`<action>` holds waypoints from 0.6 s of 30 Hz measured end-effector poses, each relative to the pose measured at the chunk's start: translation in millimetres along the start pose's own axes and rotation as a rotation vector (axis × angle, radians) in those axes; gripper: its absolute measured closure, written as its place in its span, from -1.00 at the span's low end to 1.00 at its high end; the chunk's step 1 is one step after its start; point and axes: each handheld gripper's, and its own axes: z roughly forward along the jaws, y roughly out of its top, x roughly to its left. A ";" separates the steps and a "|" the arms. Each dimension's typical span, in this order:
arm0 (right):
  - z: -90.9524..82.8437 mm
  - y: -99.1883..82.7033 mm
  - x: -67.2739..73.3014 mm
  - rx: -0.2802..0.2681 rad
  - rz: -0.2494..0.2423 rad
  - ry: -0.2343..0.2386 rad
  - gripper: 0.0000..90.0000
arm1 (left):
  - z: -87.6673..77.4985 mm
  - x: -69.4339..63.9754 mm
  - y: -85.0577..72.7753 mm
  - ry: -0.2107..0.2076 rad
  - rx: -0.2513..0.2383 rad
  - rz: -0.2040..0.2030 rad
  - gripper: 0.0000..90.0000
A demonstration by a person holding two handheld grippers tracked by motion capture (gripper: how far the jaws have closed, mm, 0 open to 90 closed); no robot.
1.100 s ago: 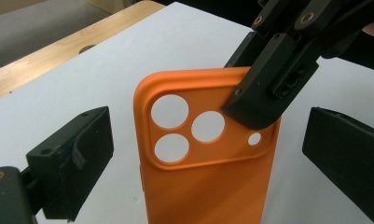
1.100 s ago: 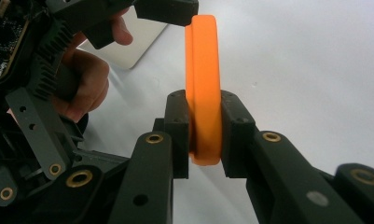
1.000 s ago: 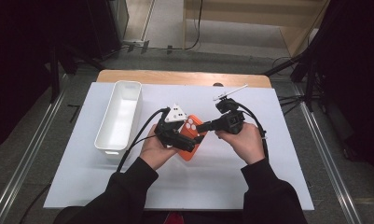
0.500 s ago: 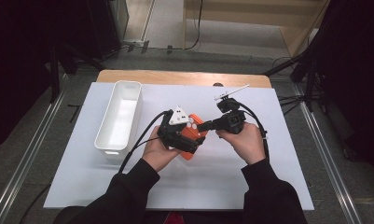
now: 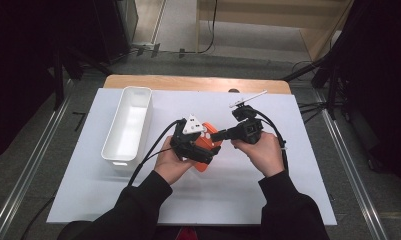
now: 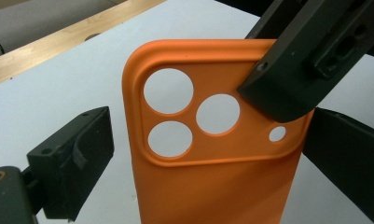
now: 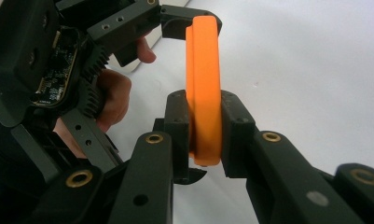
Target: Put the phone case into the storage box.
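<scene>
Orange phone case (image 6: 212,154): soft shell with three round camera cutouts and one small hole, held above the desk (image 5: 288,200) at centre of the high view, between both hands. Right tongs (image 7: 204,135): closed on the case's edge, one jaw on each face. Left tongs (image 6: 208,149): jaws stand apart either side of the case; one seems to touch an edge, but a firm grip cannot be told. Long axis runs from the left tongs' lower frame upward, camera end farthest. White tray (image 5: 128,125): left of centre, empty, well apart. Judgement: the right hand carries the case; any handover turns on the left jaws closing across its width.
</scene>
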 end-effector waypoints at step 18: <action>1.4 -0.5 -0.3 -0.003 0.009 0.002 0.65 | 0.6 -4.8 -1.9 0.018 -0.019 0.009 -0.66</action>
